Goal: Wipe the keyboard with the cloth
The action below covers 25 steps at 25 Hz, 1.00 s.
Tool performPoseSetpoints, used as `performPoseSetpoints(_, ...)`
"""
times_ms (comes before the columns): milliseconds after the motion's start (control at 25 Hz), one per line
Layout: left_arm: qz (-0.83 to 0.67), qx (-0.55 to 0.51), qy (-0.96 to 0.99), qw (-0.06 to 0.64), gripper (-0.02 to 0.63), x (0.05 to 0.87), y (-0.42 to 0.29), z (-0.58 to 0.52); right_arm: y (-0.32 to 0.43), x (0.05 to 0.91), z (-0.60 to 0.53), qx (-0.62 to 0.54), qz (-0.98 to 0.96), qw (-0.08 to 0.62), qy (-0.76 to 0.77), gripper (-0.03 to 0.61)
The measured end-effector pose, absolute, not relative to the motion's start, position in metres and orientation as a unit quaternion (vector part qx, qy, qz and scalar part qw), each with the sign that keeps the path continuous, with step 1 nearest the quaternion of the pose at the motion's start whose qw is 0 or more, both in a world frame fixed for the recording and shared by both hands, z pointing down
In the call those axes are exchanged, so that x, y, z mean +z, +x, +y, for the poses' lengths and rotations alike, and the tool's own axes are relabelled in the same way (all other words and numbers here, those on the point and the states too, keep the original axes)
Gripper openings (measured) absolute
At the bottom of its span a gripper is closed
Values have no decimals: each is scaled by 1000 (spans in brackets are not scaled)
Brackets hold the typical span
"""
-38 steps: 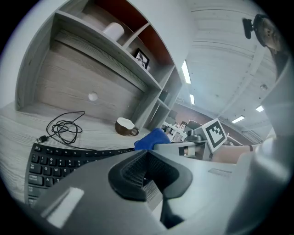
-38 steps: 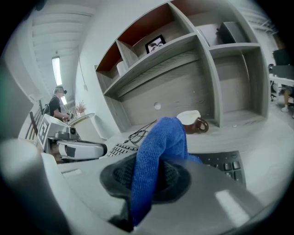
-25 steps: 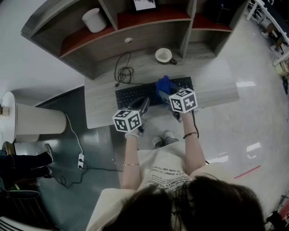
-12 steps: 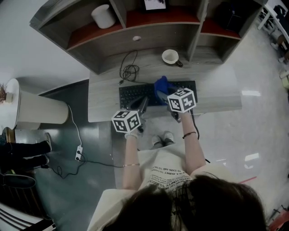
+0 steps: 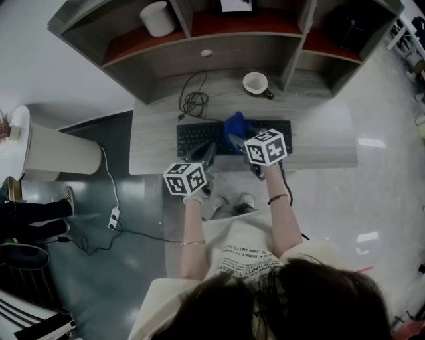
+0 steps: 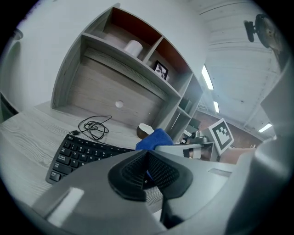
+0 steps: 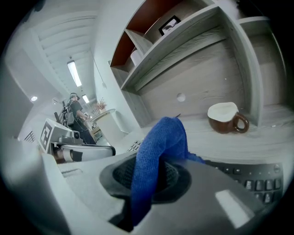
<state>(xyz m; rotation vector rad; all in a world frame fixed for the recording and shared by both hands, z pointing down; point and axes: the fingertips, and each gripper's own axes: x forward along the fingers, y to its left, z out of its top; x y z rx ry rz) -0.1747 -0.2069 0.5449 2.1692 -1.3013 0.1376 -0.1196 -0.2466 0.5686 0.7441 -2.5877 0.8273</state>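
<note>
A black keyboard (image 5: 199, 137) lies across the grey desk (image 5: 319, 139); I also see the keyboard (image 6: 78, 151) in the left gripper view and its right end (image 7: 257, 181) in the right gripper view. My right gripper (image 5: 237, 141) is shut on a blue cloth (image 5: 235, 125), which bunches up over the keyboard's middle. The cloth (image 7: 158, 156) hangs pinched between the jaws. My left gripper (image 5: 209, 156) hovers at the keyboard's front edge, jaws shut with nothing between them; past them shows the cloth (image 6: 154, 139).
A coiled black cable (image 5: 193, 101) lies behind the keyboard. A brown cup (image 5: 255, 84) stands at the back right of the desk. Shelves hold a white pot (image 5: 158, 18) and a picture frame (image 5: 236, 5). A white bin (image 5: 60, 154) stands left of the desk.
The right gripper and blue cloth have shifted slightly left along the keyboard. The head view has drifted, so the desk sits lower in the picture. The left gripper holds its place.
</note>
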Motion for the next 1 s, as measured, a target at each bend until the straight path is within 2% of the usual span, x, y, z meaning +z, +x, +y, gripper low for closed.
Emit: performPoseSetpoints(1000,-448,68,832,321,2,559,-224,-207,-142,579,-252,315,-875,155,333,58)
